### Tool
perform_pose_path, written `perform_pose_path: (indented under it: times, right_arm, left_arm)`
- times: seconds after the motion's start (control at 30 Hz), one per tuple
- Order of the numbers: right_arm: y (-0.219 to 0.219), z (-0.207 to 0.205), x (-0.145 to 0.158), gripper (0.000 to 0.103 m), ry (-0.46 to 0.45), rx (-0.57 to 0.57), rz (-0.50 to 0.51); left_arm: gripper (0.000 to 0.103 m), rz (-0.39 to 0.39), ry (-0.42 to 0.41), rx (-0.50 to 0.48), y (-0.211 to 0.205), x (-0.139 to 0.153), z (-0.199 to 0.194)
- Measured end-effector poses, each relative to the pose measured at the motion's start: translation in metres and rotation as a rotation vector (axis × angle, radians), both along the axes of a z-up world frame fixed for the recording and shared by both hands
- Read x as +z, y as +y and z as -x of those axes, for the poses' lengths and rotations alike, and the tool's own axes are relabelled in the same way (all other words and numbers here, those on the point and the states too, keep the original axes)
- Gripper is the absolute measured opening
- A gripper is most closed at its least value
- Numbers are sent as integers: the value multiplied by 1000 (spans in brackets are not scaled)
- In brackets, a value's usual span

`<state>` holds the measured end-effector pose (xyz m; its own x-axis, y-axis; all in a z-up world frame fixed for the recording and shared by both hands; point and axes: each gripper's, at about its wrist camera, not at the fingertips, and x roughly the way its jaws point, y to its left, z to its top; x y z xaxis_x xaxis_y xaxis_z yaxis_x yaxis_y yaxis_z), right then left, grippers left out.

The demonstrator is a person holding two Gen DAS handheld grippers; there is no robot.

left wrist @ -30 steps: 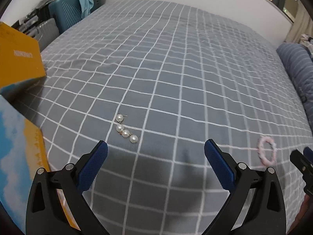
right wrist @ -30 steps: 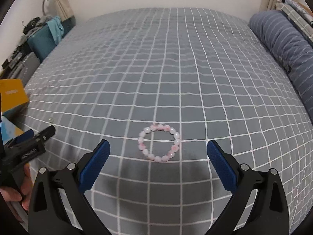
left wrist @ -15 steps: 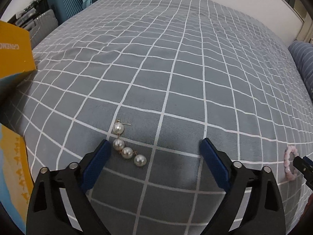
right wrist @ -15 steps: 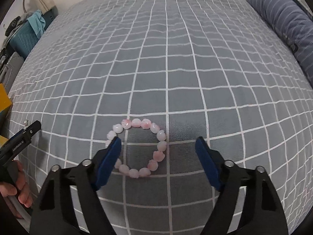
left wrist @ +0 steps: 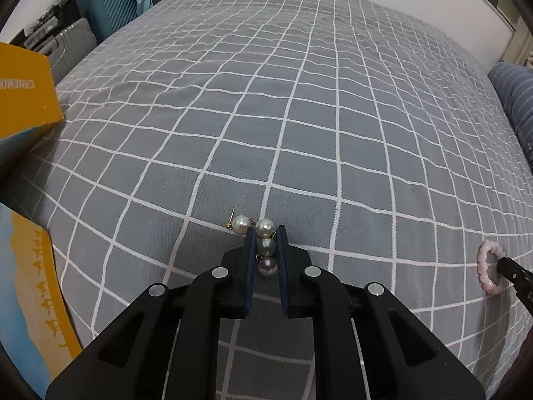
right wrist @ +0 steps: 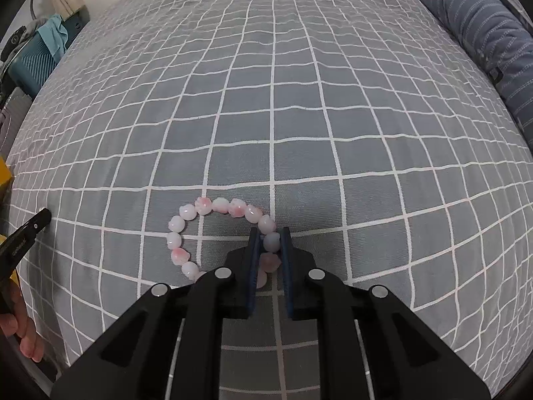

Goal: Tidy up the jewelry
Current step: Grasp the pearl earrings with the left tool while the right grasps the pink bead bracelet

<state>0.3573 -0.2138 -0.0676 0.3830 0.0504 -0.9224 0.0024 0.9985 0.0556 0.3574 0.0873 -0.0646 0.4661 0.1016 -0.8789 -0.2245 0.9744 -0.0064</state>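
— On the far left of the left wrist view, what sits by the bed?

— An orange box (left wrist: 23, 96) at the bed's edge, with a blue-and-orange printed board (left wrist: 30, 286) lower down. Behind them stands a teal suitcase (left wrist: 106, 3) with a cloth draped over it.

— And moving across the grey checked bedspread (left wrist: 299, 116)?

— The left gripper (left wrist: 266, 246) points steeply down at it. Its jaws have just been closing, and now they pinch the pearl earring (left wrist: 263, 236): two pearls sit between the blue pads, two more stick out past the tips, and the thin gold post lies off to the left on the fabric.

— Further right?

— The pink bead bracelet (right wrist: 213, 230) lies on the bedspread, well apart from the earring. The right gripper (right wrist: 271, 243) has also just been closing its jaws; they are clamped on the right side of the loop, with a pale bead squeezed between the pads and the rest of the ring spread out to the left, flat on the cloth.

— Anything at the right edge?

— A blue striped pillow (right wrist: 483, 33) along the side of the bed.
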Motion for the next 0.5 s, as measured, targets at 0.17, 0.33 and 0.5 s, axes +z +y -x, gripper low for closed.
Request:
perform_pose_path:
  times: [0.17, 0.33, 0.5]
  right_arm:
    - [1, 4, 11, 11, -29, -1, -7]
    - [1, 14, 24, 11, -67, 7, -15]
    - [7, 26, 39, 11, -107, 21, -18]
  left_arm:
    - [11, 10, -1, -7, -1, 8, 6]
    - [11, 29, -8, -16, -2, 19, 15]
    - [11, 48, -21, -25, -5, 32, 26]
